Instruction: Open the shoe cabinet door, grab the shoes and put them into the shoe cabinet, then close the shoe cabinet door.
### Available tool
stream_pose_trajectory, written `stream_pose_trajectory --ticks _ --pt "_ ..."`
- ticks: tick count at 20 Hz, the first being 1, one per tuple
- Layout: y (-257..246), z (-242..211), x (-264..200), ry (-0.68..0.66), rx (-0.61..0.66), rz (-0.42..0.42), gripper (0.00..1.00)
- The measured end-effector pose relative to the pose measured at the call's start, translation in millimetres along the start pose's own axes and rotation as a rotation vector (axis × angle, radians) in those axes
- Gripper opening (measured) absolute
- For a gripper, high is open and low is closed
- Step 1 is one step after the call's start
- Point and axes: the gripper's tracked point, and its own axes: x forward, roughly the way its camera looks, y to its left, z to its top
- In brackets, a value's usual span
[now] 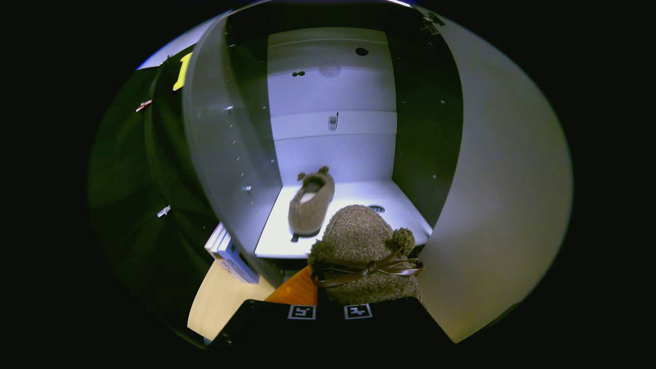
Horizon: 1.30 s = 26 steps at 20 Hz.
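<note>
My gripper (330,303) is shut on a fuzzy brown slipper (359,241) with a pompom and a thin brown bow. The slipper rises just ahead of the fingers, right at the front edge of the shoe cabinet's shelf (394,202). A second matching slipper (310,202) lies inside on that white shelf, left of centre, with its opening toward the back wall. The cabinet door (505,195) stands swung wide open to the right of the held slipper.
The cabinet's left side panel (220,148) stands close on the left. At its foot lies a flat white box (231,256) on a light wooden floor (220,302). An orange surface (298,289) lies just left of the held slipper. An upper shelf edge (333,123) crosses the back wall.
</note>
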Motion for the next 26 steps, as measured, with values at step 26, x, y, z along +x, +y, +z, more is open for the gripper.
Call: stream_pose_trajectory --ticks 26 --pt "-59.0 33.7 265.7 0.230 0.024 -0.114 0.05"
